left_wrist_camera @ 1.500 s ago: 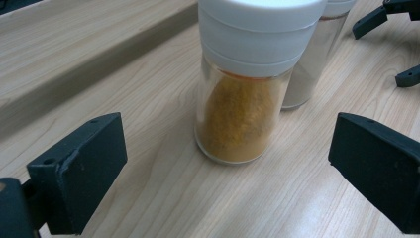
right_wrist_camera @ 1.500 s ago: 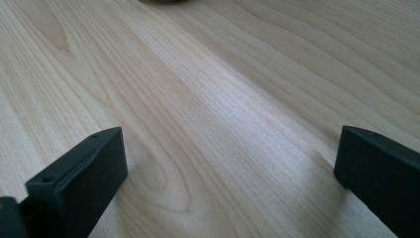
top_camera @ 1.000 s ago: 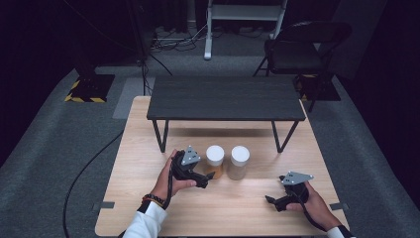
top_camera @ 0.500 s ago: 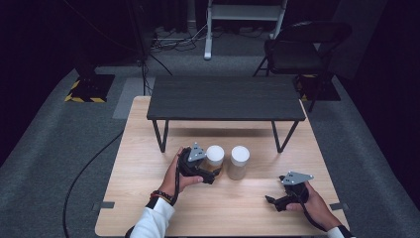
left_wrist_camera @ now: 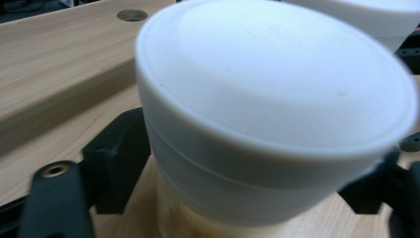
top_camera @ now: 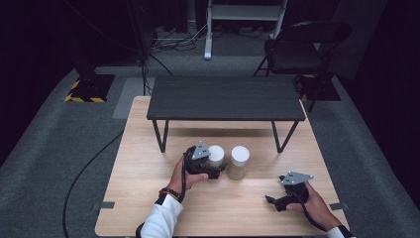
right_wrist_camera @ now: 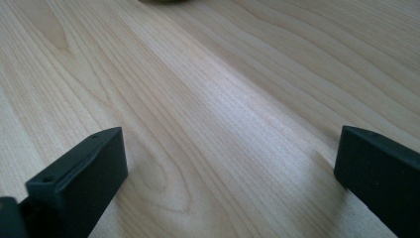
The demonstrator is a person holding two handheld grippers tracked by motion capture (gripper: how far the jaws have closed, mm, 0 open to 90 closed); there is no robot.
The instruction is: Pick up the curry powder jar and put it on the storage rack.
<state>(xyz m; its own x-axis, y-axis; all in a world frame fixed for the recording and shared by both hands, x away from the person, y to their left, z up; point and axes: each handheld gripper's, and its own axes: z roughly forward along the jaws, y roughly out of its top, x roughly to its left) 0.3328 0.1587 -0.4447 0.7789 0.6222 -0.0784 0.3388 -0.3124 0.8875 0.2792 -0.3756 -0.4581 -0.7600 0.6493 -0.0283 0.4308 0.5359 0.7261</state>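
Two jars with white lids stand side by side in the middle of the wooden table [top_camera: 143, 198]. My left gripper [top_camera: 216, 167] has just been closing its jaws, and they now press on the left jar [top_camera: 216, 152] below its lid. The left gripper view has that jar's white lid [left_wrist_camera: 277, 84] close up, with a black finger [left_wrist_camera: 116, 163] against each side of the jar. The right jar [top_camera: 239, 161] stands free beside it. My right gripper [top_camera: 274, 202] rests open near the table's front right, with bare wood between its fingers [right_wrist_camera: 84, 173].
A low black bench [top_camera: 225, 99] on thin legs stands across the back half of the table, just behind the jars. A dark folding chair [top_camera: 297, 49] and cables are on the floor beyond. The second jar's lid [left_wrist_camera: 376, 15] is close behind the held jar.
My left gripper moved right and down onto the left jar and closed around it. My right gripper has stayed where it was.
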